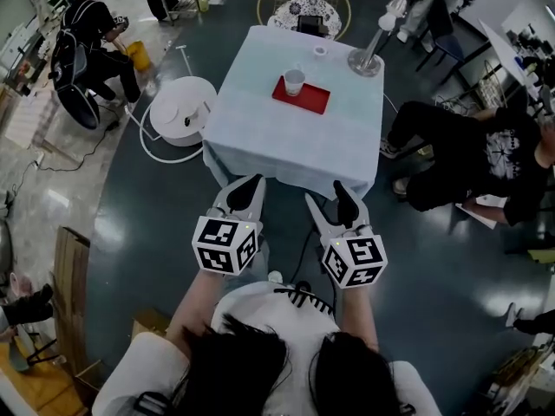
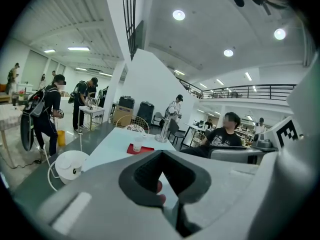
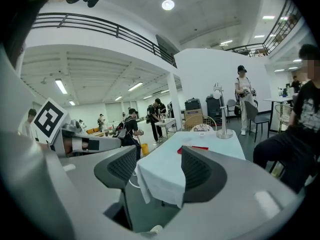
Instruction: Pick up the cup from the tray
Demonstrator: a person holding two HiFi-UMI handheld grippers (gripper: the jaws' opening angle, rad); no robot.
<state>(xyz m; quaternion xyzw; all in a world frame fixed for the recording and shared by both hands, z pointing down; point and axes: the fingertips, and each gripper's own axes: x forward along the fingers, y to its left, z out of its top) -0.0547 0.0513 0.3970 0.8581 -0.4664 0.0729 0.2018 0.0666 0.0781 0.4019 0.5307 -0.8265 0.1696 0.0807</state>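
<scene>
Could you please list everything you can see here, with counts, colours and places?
cup: one, white, on the tray
tray: one, red, on the table
table: one, pale blue cloth, straight ahead
small dish: one, white, table's far edge
metal stand: one, silver, table's far right corner
round appliance: one, white, floor left of table
wire chair: one, yellowish, behind table
seated person: one, black clothes, right of table
left tool: one, grey, jaws shut, empty
right tool: one, grey, jaws apart, empty
</scene>
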